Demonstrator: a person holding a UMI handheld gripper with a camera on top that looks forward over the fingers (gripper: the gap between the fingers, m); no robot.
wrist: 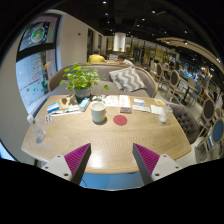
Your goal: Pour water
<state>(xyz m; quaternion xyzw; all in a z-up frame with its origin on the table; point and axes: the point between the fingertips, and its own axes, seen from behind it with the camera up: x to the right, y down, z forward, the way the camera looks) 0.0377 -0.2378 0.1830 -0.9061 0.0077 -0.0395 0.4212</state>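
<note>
A round light wooden table point(95, 140) lies ahead of my fingers. On it, beyond the fingers, stands a grey-green cup point(98, 112) near the middle, with a round pink coaster point(120, 120) to its right. A white cup point(163, 113) stands at the table's right side. A clear bottle or glass point(38, 131) stands at the left edge. My gripper point(111, 158) is open and empty, its magenta pads point(76, 156) spread wide over the table's near edge, well short of the cups.
A potted green plant point(78, 78) and books or leaflets point(120, 101) sit at the table's far side. A grey sofa with a patterned cushion point(127, 79) stands behind. Chairs point(190, 120) line the right. A blue seat point(108, 180) shows below the near edge.
</note>
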